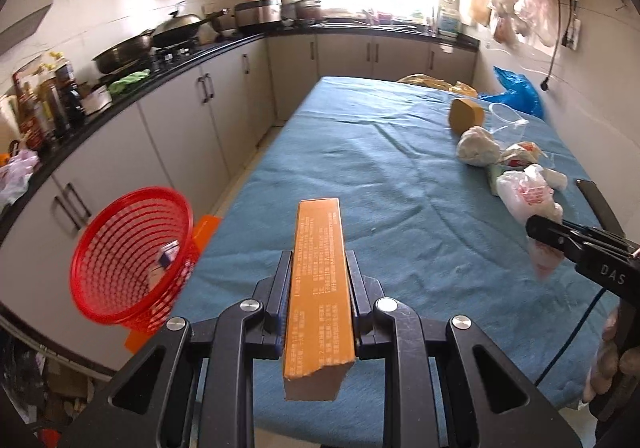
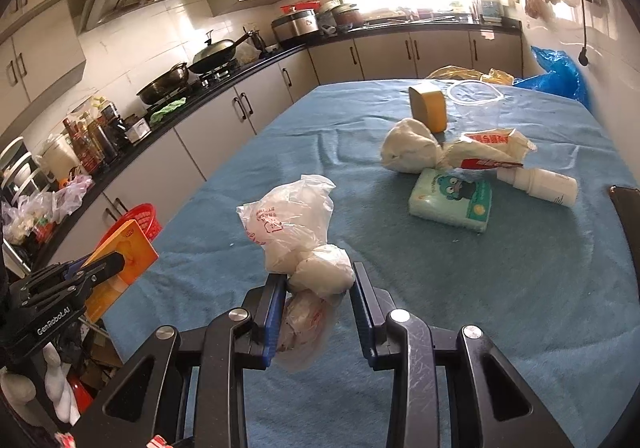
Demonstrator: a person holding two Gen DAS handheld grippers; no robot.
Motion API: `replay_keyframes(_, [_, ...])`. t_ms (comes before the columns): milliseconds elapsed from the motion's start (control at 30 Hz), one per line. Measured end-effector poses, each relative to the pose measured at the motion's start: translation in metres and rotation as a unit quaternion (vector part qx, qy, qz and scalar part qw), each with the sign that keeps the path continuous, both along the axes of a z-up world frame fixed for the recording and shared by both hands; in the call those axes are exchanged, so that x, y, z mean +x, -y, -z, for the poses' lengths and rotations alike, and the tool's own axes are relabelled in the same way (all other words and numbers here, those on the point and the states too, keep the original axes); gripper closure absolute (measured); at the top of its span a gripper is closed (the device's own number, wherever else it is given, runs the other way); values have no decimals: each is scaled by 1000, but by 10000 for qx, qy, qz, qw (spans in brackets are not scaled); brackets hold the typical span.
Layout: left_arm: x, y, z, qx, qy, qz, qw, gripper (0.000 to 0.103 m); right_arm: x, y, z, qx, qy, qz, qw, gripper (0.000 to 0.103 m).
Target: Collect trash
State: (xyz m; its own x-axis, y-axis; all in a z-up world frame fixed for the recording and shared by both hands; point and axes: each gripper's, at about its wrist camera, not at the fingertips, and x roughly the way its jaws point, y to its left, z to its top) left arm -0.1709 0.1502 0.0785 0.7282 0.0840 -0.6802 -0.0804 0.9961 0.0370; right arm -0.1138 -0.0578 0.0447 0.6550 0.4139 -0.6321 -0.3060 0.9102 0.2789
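My left gripper is shut on a long orange box and holds it above the near edge of the blue-covered table. A red mesh basket hangs left of the table, tilted toward me, with a small piece of trash inside. My right gripper is around a knotted white plastic bag, its jaws partly apart and touching the bag's lower knot. The bag also shows in the left wrist view. The left gripper with the box also appears at the left of the right wrist view.
On the table's right side lie a white wad, a crumpled wrapper, a green tissue pack, a white bottle, a tan block, a clear cup. Kitchen counter with pans runs along the left.
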Motion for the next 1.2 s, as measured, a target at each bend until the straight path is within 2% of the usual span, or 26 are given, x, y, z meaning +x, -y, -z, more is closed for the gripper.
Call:
replay_keyframes(733, [-38,-63,-3,-147,227,-673,9974,81,-13,-60,-1,-247,22,-498,9985,68])
replay_keyframes(900, [-46,-88,-7,-402,287,-758,9959,81,-10,-83,1,-318,-11,-694,9971,68])
replay_keyframes(1200, [-46,-151,-8,-344,289,-1251,9911,81,2,-137,1,-407,-72,-1162,9924,68])
